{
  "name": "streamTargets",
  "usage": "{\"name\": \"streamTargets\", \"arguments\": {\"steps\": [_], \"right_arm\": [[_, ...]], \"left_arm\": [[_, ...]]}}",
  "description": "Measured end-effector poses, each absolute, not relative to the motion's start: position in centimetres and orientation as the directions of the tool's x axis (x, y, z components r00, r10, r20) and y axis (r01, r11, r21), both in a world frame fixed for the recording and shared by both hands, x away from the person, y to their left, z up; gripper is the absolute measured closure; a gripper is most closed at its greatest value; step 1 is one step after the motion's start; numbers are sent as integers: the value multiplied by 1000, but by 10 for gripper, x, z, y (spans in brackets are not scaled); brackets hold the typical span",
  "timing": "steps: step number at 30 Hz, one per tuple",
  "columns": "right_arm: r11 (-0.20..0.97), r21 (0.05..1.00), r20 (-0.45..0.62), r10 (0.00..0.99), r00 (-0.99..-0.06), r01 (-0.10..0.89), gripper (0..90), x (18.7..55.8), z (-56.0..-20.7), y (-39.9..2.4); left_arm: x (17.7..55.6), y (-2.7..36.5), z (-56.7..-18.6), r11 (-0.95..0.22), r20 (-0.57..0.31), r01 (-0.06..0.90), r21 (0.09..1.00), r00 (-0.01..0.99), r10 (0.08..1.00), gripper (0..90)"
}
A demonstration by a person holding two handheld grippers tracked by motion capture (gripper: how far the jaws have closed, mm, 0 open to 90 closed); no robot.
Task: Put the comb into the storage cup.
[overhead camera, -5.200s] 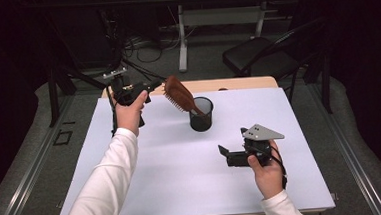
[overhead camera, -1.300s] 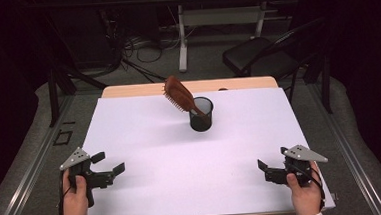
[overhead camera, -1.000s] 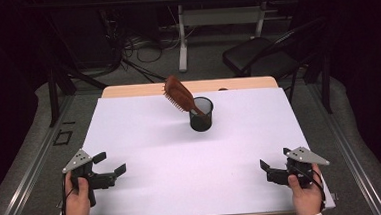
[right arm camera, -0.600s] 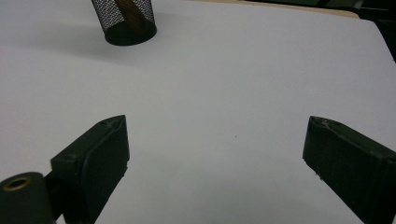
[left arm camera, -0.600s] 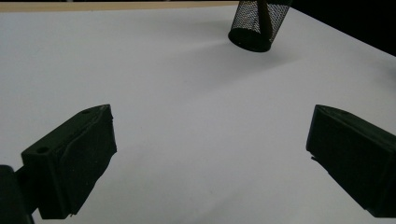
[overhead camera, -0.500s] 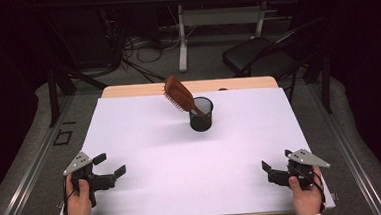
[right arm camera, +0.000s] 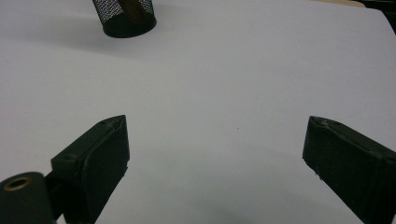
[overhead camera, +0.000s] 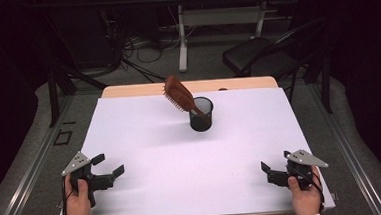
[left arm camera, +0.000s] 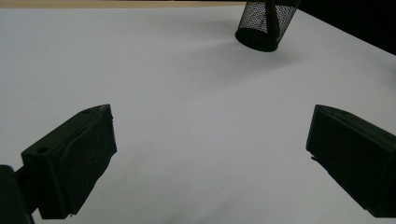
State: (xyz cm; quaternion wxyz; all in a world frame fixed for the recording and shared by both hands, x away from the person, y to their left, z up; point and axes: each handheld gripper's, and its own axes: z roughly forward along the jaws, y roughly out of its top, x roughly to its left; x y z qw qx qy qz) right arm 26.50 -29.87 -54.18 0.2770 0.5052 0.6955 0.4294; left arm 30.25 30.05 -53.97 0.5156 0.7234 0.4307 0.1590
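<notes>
A brown hairbrush stands handle-down in a black mesh cup at the far middle of the white table, leaning left. My left gripper rests at the near left corner, open, with nothing between its jaws. At the near right corner my right gripper is open and empty too. In the left gripper view the cup is far ahead of my left gripper. In the right gripper view the cup is far off, up and left of my right gripper.
A strip of wooden tabletop shows beyond the white sheet. On the floor behind the table are a black chair, a desk leg and loose cables.
Five seconds ago my left gripper was up by the brush and the right one was mid-table. Both have since drawn back to the near corners, and they have barely moved in the last second.
</notes>
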Motion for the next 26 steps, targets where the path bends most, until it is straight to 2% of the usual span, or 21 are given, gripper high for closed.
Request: {"name": "streamTargets", "arguments": {"steps": [26], "right_arm": [[117, 874, 55, 941, -335, 472, 72, 265, -544, -300]], "left_arm": [[304, 301, -541, -99, -217, 464, 880, 580, 785, 15]]}}
